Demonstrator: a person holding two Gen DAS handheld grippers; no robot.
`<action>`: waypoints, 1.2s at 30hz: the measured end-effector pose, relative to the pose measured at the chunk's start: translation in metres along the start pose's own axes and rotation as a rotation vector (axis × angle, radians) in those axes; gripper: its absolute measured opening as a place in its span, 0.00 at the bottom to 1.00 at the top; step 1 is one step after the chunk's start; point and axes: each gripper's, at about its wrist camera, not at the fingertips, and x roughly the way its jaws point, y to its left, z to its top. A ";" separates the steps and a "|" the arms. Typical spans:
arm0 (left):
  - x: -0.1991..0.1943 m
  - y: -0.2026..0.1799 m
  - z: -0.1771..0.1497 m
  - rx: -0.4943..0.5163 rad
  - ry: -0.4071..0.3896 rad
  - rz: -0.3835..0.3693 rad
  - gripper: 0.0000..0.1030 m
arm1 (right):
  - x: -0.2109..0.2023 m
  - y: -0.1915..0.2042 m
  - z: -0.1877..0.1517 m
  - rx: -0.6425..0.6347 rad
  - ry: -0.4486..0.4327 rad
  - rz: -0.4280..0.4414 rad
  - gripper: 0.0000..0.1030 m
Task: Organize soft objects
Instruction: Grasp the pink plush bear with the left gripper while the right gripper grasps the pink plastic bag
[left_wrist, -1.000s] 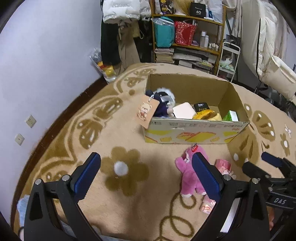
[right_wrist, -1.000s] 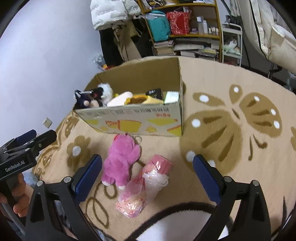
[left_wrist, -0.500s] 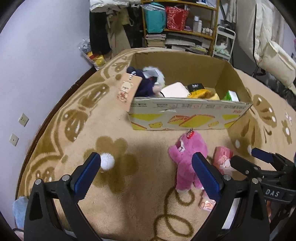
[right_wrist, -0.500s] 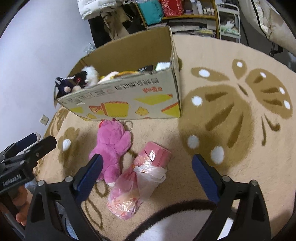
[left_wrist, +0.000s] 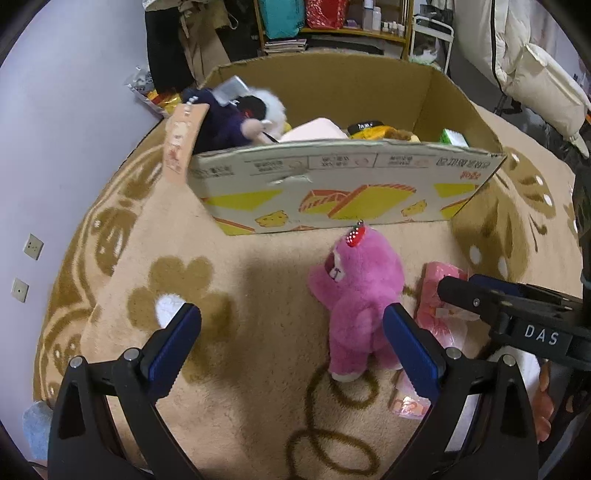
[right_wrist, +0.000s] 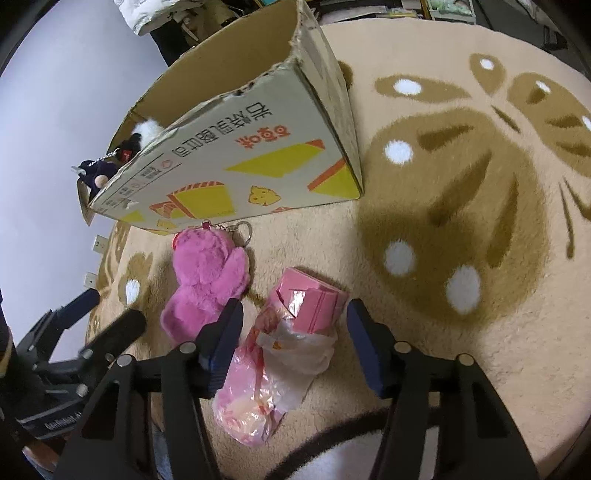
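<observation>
A pink plush bear (left_wrist: 360, 295) with a strawberry charm lies on the carpet in front of a cardboard box (left_wrist: 347, 192); it also shows in the right wrist view (right_wrist: 207, 280). A pink tissue pack in a plastic bag (right_wrist: 291, 332) lies beside it, also in the left wrist view (left_wrist: 439, 306). My left gripper (left_wrist: 291, 347) is open and empty, its right finger beside the bear. My right gripper (right_wrist: 291, 343) is open, its fingers either side of the pink pack. The box (right_wrist: 236, 158) holds a dark plush (left_wrist: 221, 118) and other soft items.
The floor is a beige carpet with brown flower and butterfly patterns (right_wrist: 461, 192). A purple wall (left_wrist: 55, 147) with sockets is at the left. Shelves (left_wrist: 332, 22) and hanging clothes stand behind the box. A white padded coat (left_wrist: 535, 62) hangs at the right.
Both grippers have moved forward and down toward the carpet. The right gripper's fingers have narrowed and now flank the pink pack. The left gripper has neared the bear.
</observation>
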 end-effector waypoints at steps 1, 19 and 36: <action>0.003 -0.001 0.001 0.002 0.006 -0.003 0.95 | 0.001 -0.001 0.001 0.003 0.002 0.004 0.60; 0.046 -0.022 0.007 0.029 0.105 -0.072 0.95 | 0.022 -0.008 0.008 0.050 0.049 0.042 0.60; 0.073 -0.024 -0.001 0.053 0.178 -0.131 0.71 | 0.022 0.007 0.012 -0.015 0.055 -0.055 0.39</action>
